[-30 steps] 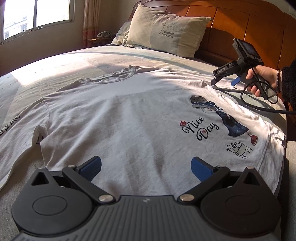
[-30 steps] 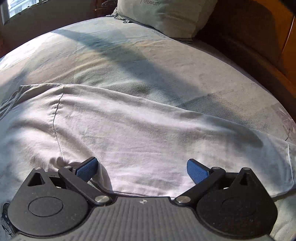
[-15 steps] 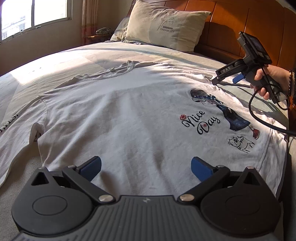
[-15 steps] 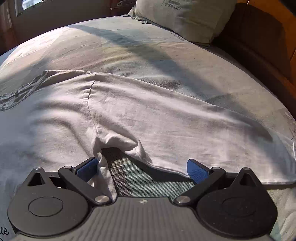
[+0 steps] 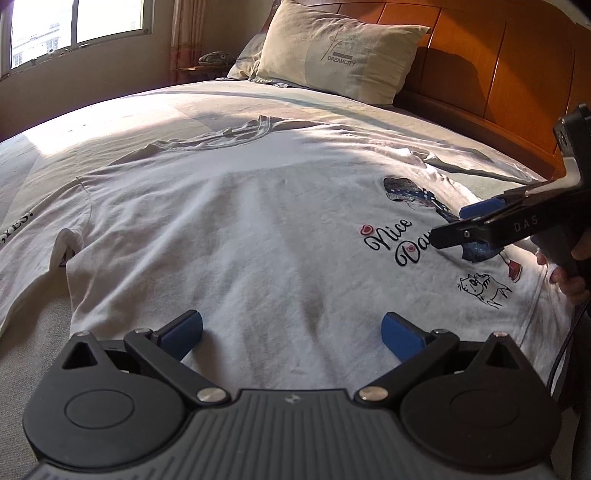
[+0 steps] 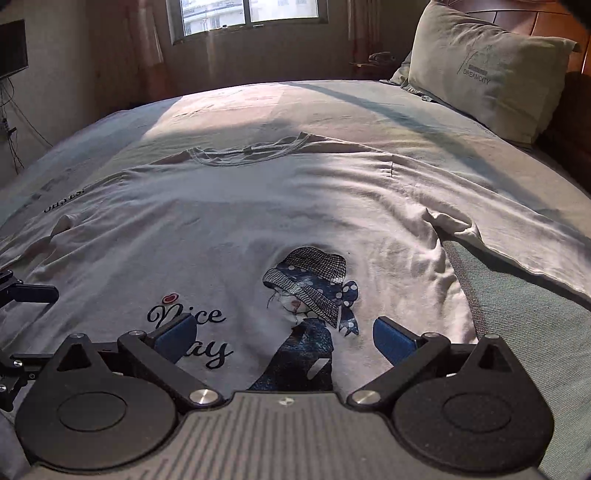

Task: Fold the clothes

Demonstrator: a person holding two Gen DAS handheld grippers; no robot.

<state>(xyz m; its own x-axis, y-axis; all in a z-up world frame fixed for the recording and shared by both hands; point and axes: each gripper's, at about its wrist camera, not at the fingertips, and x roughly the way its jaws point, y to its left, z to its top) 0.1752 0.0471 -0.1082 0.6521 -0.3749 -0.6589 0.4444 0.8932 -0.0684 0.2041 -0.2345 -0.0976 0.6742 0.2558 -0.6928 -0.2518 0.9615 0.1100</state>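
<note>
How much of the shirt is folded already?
None yet. The white T-shirt lies spread flat, print side up, on the bed, both sleeves out to the sides. That spreading looks like the only finished part. Right now the left gripper and right gripper are both open above the shirt's lower part, holding nothing. Every fold remains: sleeves in, then the body over.

A bed (image 5: 110, 122) with a grey-green cover fills most of both views. A beige pillow (image 5: 340, 55) printed "DREAMCITY" leans against the wooden headboard (image 5: 498, 74) at upper right of the left wrist view. A window (image 6: 247, 14) sits at top centre of the right wrist view, with a curtain (image 6: 147, 40) to its left. A dark screen (image 6: 13, 48) hangs at the upper left edge, cables (image 6: 11, 122) trailing below it.
</note>
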